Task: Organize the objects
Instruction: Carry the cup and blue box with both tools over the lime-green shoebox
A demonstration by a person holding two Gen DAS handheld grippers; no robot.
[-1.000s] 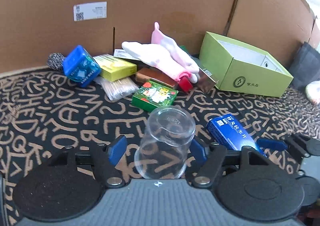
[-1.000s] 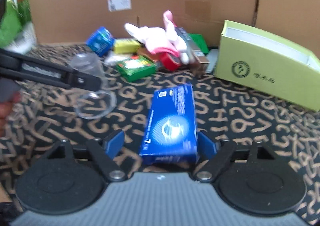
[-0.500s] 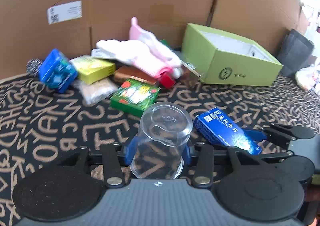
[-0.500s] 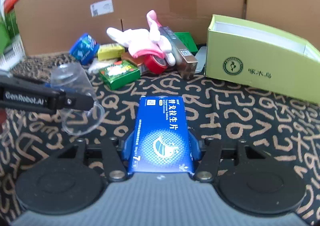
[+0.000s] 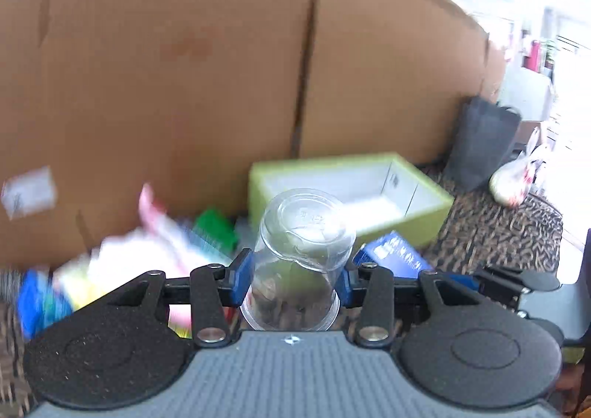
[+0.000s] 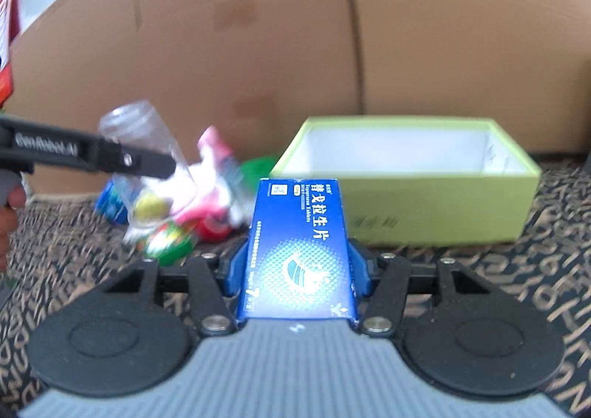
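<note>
Both grippers have risen from the patterned cloth [image 6: 554, 292] toward the open green box [image 6: 443, 211], the left gripper [image 5: 293, 279] clamped on the inverted clear plastic cup [image 5: 301, 255] and the right gripper [image 6: 291, 270] clamped on the blue medicine box [image 6: 299, 248]. To do the placing well, I think each hand should come over the box opening one at a time, lower inside, and only then open, because the cup is light and could roll. The pile of toys and packets [image 5: 122, 262] at the left is blurred, so its items are hard to name, and the front part of the box floor is hidden.
</note>
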